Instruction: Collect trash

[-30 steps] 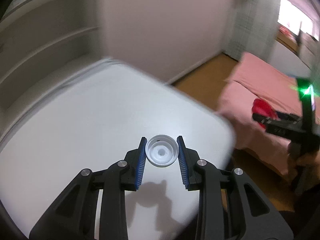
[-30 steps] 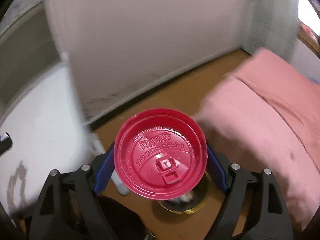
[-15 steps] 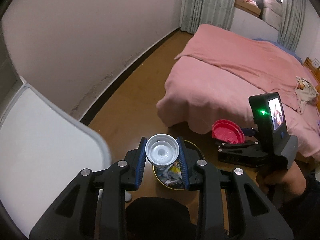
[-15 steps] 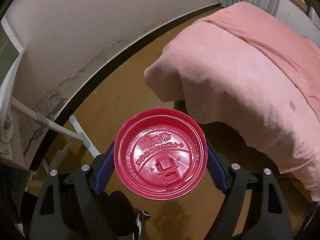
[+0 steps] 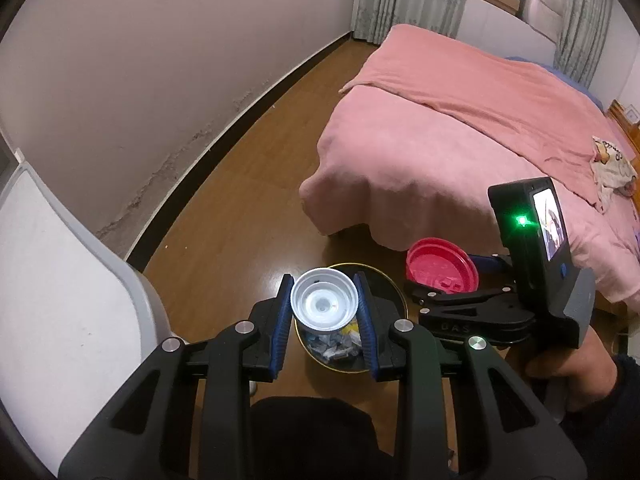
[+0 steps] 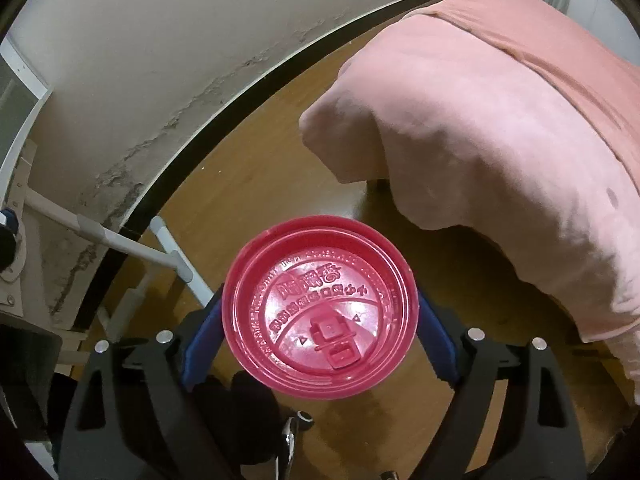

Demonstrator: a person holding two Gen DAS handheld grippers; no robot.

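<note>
My left gripper (image 5: pixel 324 307) is shut on a white plastic cap (image 5: pixel 324 305) and holds it right above a round gold-rimmed trash bin (image 5: pixel 386 286) on the wooden floor; the bin holds scraps of trash. My right gripper (image 6: pixel 319 316) is shut on a red cup lid (image 6: pixel 320 312). In the left wrist view the right gripper (image 5: pixel 446 280) with the red lid (image 5: pixel 442 270) hovers just to the right of the bin's rim.
A white table (image 5: pixel 52 288) stands at the left, its legs (image 6: pixel 160 256) showing in the right wrist view. A bed with a pink blanket (image 5: pixel 460 128) fills the right side. A wall with a dark baseboard (image 5: pixel 224 156) runs behind. Brown floor lies between.
Both grippers swung away from the white table to the floor beside the bed. The left gripper now holds the cap over the bin, and the right gripper with the lid came beside it.
</note>
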